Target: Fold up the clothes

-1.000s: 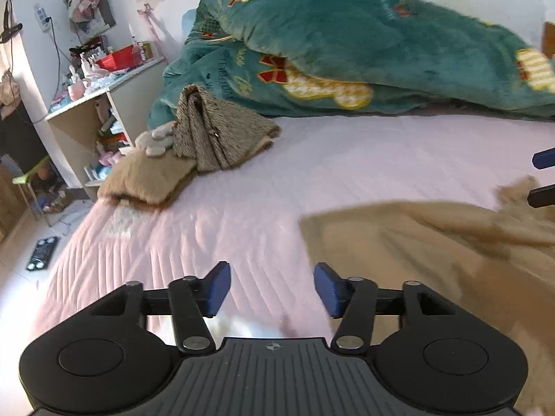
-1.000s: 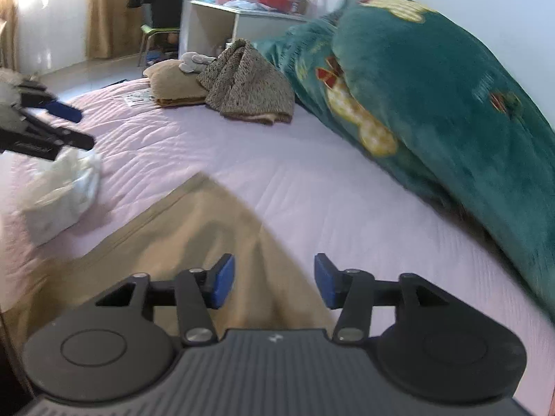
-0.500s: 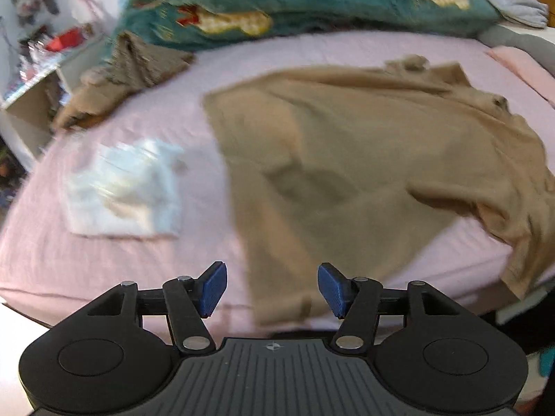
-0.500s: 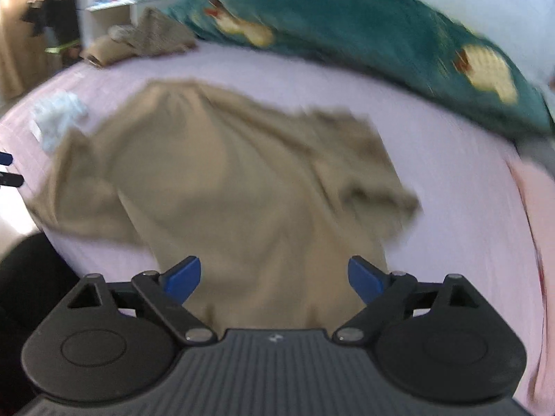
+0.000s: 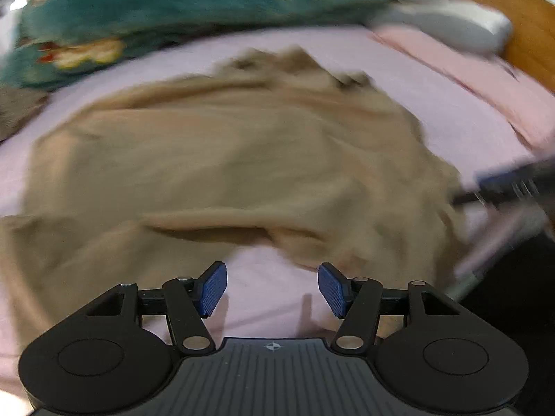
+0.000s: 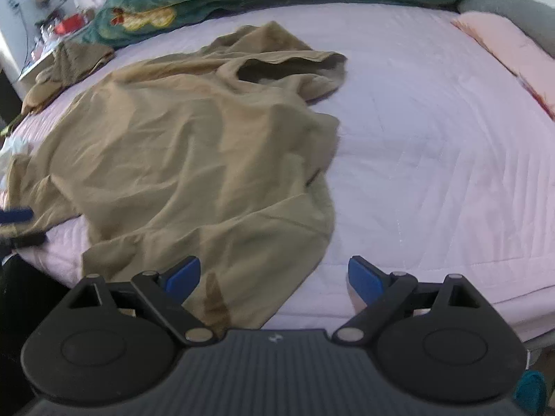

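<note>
both grippers empty, right gripper (image 6: 274, 275) wide, left gripper (image 5: 272, 289) narrower; pinch tan shirt (image 6: 194, 145) hem corners at bed (image 6: 433, 173) near edge.

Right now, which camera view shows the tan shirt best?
The right wrist view: the tan shirt is sharp there, spread crumpled on the pink bedsheet, collar at the far end. The left wrist view shows the same shirt, blurred by motion.

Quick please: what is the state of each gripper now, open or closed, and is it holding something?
Left gripper: open, holding nothing, above the pink bedsheet.
Right gripper: open wide, holding nothing, over the tan shirt hem.
</note>
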`<state>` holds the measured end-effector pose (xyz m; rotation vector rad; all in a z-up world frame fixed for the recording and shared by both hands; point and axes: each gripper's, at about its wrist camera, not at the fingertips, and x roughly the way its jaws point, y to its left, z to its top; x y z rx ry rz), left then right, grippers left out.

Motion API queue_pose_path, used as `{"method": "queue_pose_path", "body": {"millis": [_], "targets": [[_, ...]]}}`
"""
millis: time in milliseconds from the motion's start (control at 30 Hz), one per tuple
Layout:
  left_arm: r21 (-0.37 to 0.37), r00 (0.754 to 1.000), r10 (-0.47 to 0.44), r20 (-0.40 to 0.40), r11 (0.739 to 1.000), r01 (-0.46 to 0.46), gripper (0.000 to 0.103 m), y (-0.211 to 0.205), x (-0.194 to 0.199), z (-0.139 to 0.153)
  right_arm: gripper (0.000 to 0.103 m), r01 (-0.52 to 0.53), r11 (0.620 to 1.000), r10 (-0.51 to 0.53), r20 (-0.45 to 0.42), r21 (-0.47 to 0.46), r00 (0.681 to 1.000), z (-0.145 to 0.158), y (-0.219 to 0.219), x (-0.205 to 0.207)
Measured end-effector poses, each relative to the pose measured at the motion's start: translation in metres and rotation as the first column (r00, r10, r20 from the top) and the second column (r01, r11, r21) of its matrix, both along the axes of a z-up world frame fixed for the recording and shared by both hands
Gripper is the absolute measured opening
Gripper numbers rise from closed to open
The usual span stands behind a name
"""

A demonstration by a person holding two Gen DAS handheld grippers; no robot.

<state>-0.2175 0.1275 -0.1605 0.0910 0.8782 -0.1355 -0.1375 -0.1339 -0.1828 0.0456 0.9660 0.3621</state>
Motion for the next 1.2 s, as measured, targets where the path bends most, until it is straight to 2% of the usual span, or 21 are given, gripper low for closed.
{"method": "queue_pose_path", "body": {"millis": [100, 200, 233, 267, 300, 333, 367, 400, 433, 500, 600, 800, 867, 933, 967, 1033, 1067, 1100, 1200], "targets": [[0.000, 0.995, -0.071, -0.070, 0.997, 0.071, 0.061, -0.018, 0.003, -0.021, 0.093, -0.001, 0.998, 0.004, -0.033, 0.070, 0.999, -0.010, -0.008, 0.012], [0.014, 0.991, -0.106, -0.080, 0.994, 0.108, 0.072, -0.028, 0.003, -0.034, 0.095, -0.052, 0.995, 0.054, -0.024, 0.087, 0.998, -0.017, -0.008, 0.018], [0.015, 0.990, -0.122, -0.078, 0.992, 0.123, 0.071, -0.032, 0.002, -0.036, 0.095, -0.084, 0.993, 0.084, -0.002, 0.083, 0.996, -0.018, -0.006, 0.017], [0.014, 0.988, -0.141, -0.069, 0.990, 0.142, 0.069, -0.037, 0.001, -0.036, 0.088, -0.113, 0.990, 0.112, 0.014, 0.079, 0.994, -0.018, -0.004, 0.017], [0.012, 0.985, -0.160, -0.060, 0.987, 0.161, 0.059, -0.042, 0.000, -0.036, 0.069, -0.141, 0.987, 0.140, 0.029, 0.073, 0.990, -0.016, -0.003, 0.016], [0.011, 0.982, -0.179, -0.051, 0.984, 0.180, 0.042, -0.046, -0.001, -0.036, 0.058, -0.154, 0.985, 0.152, 0.036, 0.073, 0.988, -0.014, -0.003, 0.016], [0.017, 0.979, -0.196, -0.052, 0.980, 0.198, 0.031, -0.050, -0.001, -0.037, 0.028, -0.166, 0.982, 0.164, 0.032, 0.085, 0.986, -0.013, -0.005, 0.018], [0.024, 0.976, -0.209, -0.064, 0.977, 0.211, 0.010, -0.054, -0.002, -0.039, 0.013, -0.177, 0.980, 0.175, 0.027, 0.088, 0.984, -0.012, -0.006, 0.019], [0.021, 0.974, -0.214, -0.075, 0.976, 0.216, 0.005, -0.057, -0.003, -0.039, 0.013, -0.187, 0.979, 0.185, 0.024, 0.087, 0.982, -0.011, -0.006, 0.019], [0.007, 0.971, -0.222, -0.084, 0.975, 0.223, 0.002, -0.057, -0.004, -0.037, 0.011, -0.214, 0.974, 0.213, 0.029, 0.073, 0.977, -0.008, -0.005, 0.017], [-0.009, 0.964, -0.256, -0.074, 0.967, 0.256, 0.002, -0.063, -0.010, -0.027, 0.010, -0.220, 0.974, 0.218, 0.037, 0.063, 0.975, 0.005, -0.012, 0.012], [-0.102, 0.931, -0.356, -0.078, 0.932, 0.348, 0.002, -0.084, -0.027, -0.020, 0.005, -0.223, 0.975, 0.222, 0.038, 0.014, 0.974, 0.028, -0.029, -0.001], [-0.100, 0.927, -0.359, -0.107, 0.932, 0.350, 0.002, -0.085, -0.027, -0.027, 0.006, -0.222, 0.975, 0.222, -0.004, -0.018, 0.975, 0.028, -0.034, -0.003], [-0.090, 0.926, -0.353, -0.133, 0.935, 0.343, 0.003, -0.084, -0.027, -0.033, 0.009, -0.191, 0.982, 0.190, -0.021, -0.011, 0.981, 0.027, -0.041, -0.002], [-0.085, 0.927, -0.349, -0.134, 0.937, 0.340, 0.004, -0.081, -0.030, -0.032, 0.011, -0.173, 0.985, 0.173, -0.029, -0.006, 0.985, 0.027, -0.045, -0.001], [-0.087, 0.928, -0.343, -0.147, 0.939, 0.334, 0.014, -0.073, -0.035, -0.029, 0.023, -0.138, 0.990, 0.138, -0.044, 0.005, 0.990, 0.027, -0.052, 0.001], [-0.094, 0.927, -0.340, -0.160, 0.940, 0.328, 0.015, -0.068, -0.037, -0.027, 0.037, -0.112, 0.994, 0.113, -0.035, 0.015, 0.993, 0.031, -0.056, 0.004], [-0.088, 0.929, -0.332, -0.165, 0.943, 0.322, 0.018, -0.064, -0.040, -0.024, 0.046, -0.099, 0.995, 0.099, -0.010, 0.011, 0.995, 0.039, -0.057, 0.008], [-0.054, 0.951, -0.291, -0.104, 0.957, 0.287, 0.023, -0.051, -0.042, -0.005, 0.051, -0.068, 0.998, 0.069, 0.073, -0.010, 0.995, 0.063, -0.061, 0.021]]}}
